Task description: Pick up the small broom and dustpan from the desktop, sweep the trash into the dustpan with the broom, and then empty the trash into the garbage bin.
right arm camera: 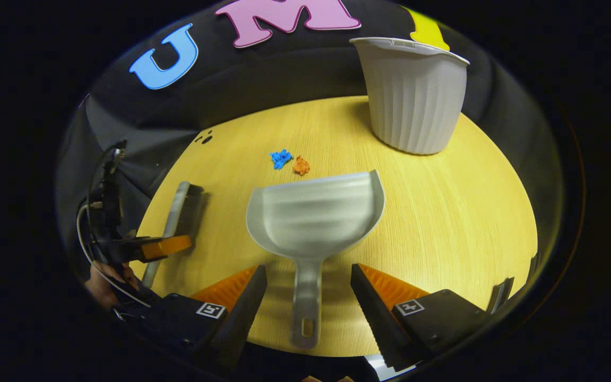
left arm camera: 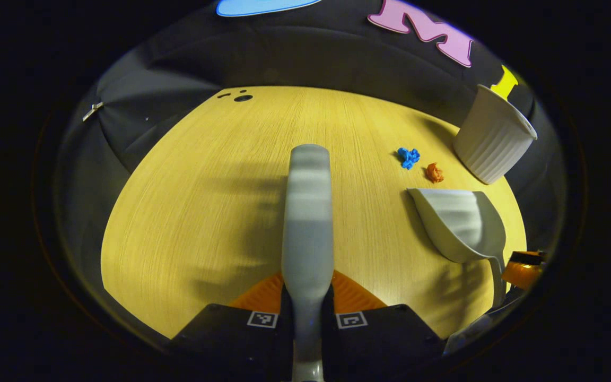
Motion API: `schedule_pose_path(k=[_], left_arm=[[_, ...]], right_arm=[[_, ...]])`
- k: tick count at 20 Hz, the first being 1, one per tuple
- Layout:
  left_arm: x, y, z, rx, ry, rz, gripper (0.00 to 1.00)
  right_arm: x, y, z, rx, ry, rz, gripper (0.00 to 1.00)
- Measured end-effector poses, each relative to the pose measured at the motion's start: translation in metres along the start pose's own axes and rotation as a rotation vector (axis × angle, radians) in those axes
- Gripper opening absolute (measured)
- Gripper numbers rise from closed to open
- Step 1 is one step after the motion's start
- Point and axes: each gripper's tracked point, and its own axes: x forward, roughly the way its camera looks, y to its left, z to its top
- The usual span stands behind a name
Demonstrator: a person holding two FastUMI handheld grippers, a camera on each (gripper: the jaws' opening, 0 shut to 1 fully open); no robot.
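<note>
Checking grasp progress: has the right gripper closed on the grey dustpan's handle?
No, its fingers stand apart either side of the grey dustpan's handle.

One broom [left arm camera: 307, 212], one dustpan [right arm camera: 313, 220], one bin [right arm camera: 414, 95], two paper scraps [right arm camera: 281, 158].

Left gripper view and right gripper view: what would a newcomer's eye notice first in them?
First, the pale broom standing up the middle of the left gripper view, clamped in the left gripper. Next, the grey dustpan on the yellow table, its handle lying between the fingers of the open right gripper. Behind it lie a blue scrap and an orange scrap, with the white ribbed bin at the back right.
</note>
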Motion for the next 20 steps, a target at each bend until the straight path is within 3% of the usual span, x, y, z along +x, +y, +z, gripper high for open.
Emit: schedule_pose_path(k=[8, 10, 12, 13, 14, 15, 20], left_arm=[[-0.034, 0.022, 0.005, -0.020, -0.054, 0.060, 0.25], [-0.037, 0.024, 0.004, -0.014, -0.054, 0.070, 0.26], [-0.039, 0.022, 0.002, -0.016, -0.053, 0.071, 0.26], [-0.039, 0.020, 0.001, -0.015, -0.050, 0.071, 0.25], [-0.038, 0.019, -0.002, -0.011, -0.045, 0.073, 0.26], [-0.038, 0.018, -0.003, -0.007, -0.041, 0.073, 0.26], [-0.032, 0.006, -0.001, 0.015, -0.030, 0.060, 0.26]], right_arm=[[0.045, -0.009, -0.032, -0.003, 0.143, -0.075, 0.98], [0.051, -0.011, -0.029, 0.019, 0.153, -0.103, 0.93], [0.057, -0.007, -0.025, 0.053, 0.163, -0.105, 0.86], [0.060, -0.009, -0.019, 0.062, 0.152, -0.115, 0.73], [0.061, -0.007, -0.020, 0.067, 0.165, -0.113, 0.74], [0.062, -0.008, -0.016, 0.072, 0.158, -0.116, 0.58], [0.063, -0.009, -0.015, 0.067, 0.170, -0.070, 0.38]])
